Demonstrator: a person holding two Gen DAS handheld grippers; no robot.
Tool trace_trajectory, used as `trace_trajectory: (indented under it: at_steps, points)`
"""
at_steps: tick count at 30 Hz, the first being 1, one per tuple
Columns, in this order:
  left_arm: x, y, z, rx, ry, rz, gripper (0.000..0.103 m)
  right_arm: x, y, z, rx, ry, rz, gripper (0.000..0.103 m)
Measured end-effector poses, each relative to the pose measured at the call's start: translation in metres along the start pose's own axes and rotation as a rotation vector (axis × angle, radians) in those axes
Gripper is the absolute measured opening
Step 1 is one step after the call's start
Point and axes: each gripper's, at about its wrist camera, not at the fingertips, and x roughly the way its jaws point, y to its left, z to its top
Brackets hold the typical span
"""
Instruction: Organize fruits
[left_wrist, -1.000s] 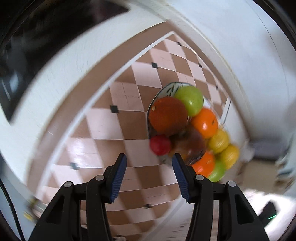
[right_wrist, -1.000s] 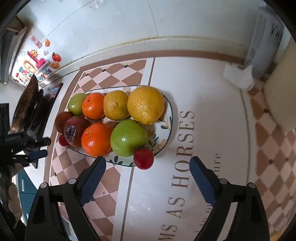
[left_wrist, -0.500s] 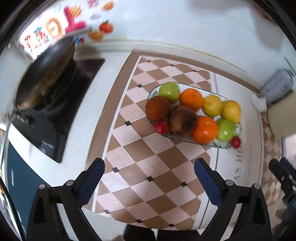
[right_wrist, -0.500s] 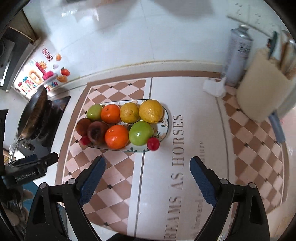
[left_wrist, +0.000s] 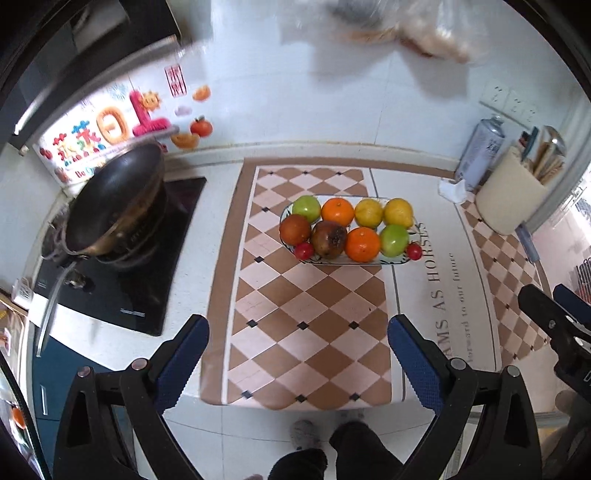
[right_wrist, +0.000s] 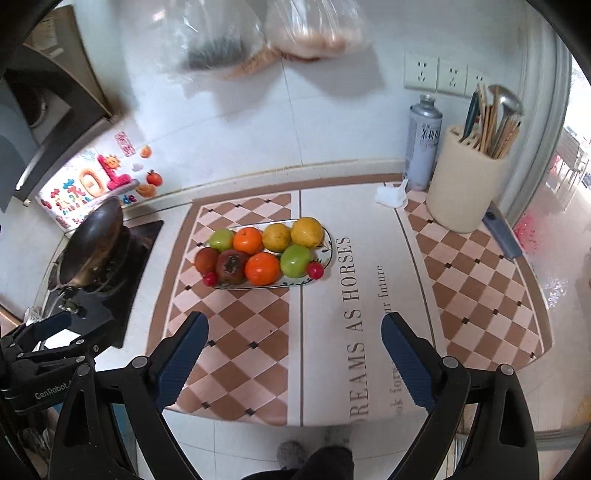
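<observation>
A long patterned plate (left_wrist: 369, 263) sits on the checked mat and holds two rows of fruit. The back row is a green apple (left_wrist: 306, 208), an orange (left_wrist: 337, 211) and two lemons (left_wrist: 368, 213). In front lie a brown-red fruit (left_wrist: 294, 229), a dark blotched fruit (left_wrist: 328, 239), another orange (left_wrist: 362, 243) and a green apple (left_wrist: 394, 240). A small red fruit (left_wrist: 304, 251) rests at each front end of the plate. My left gripper (left_wrist: 297, 332) hangs high above the mat, open and empty. My right gripper (right_wrist: 294, 325) is likewise open and empty, well short of the plate (right_wrist: 327, 240).
A dark wok (left_wrist: 114, 206) stands on the black cooktop at the left. A spray can (left_wrist: 480, 155), a cream utensil holder (left_wrist: 509, 199) and a crumpled tissue (left_wrist: 452, 190) stand at the back right. Plastic bags (right_wrist: 258, 33) hang on the wall. A person's legs (left_wrist: 332, 454) show below the counter edge.
Both grippers have risen and drawn back from the plate, so the whole counter shows. The left jaws went from narrow to wide; a small red fruit stays at the plate's left end.
</observation>
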Motion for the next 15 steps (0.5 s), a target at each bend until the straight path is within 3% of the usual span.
trace_trajectory:
  at_steps: [15]
  points:
    - [-0.117,-0.008,-0.039,-0.008,-0.13,-0.03,0.099,-0.151,0.003,-0.03,-0.047,-0.165,0.008,0.098]
